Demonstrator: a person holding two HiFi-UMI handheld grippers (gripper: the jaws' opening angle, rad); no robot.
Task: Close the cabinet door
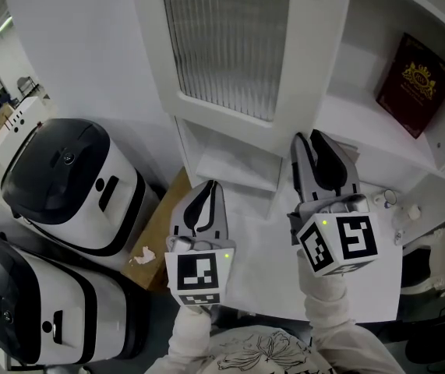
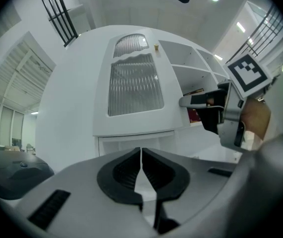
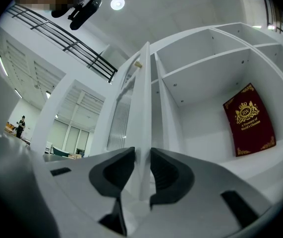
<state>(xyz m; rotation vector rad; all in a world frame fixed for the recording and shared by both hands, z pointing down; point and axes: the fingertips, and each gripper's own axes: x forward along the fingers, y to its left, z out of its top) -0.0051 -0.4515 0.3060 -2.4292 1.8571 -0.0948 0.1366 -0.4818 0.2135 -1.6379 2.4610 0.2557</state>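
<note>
A white cabinet door (image 1: 230, 37) with a ribbed glass pane stands swung out from the white cabinet (image 1: 378, 142). My right gripper (image 1: 306, 140) reaches up to the door's free edge. In the right gripper view that edge (image 3: 143, 108) runs straight between the two jaws, and the right gripper (image 3: 142, 155) is shut on it. My left gripper (image 1: 210, 187) hangs lower and to the left, below the door's bottom rail, and the left gripper (image 2: 141, 155) is shut with nothing held. From there I see the door's face (image 2: 134, 88) and the right gripper (image 2: 187, 101) at its edge.
A dark red book (image 1: 414, 84) leans inside an open shelf; it also shows as the book (image 3: 248, 118). Two white-and-black machines (image 1: 74, 181) (image 1: 35, 302) stand at the left, beside a brown board (image 1: 156, 232). A white ledge (image 1: 284, 275) lies below the grippers, with small fittings (image 1: 390, 199) at its right.
</note>
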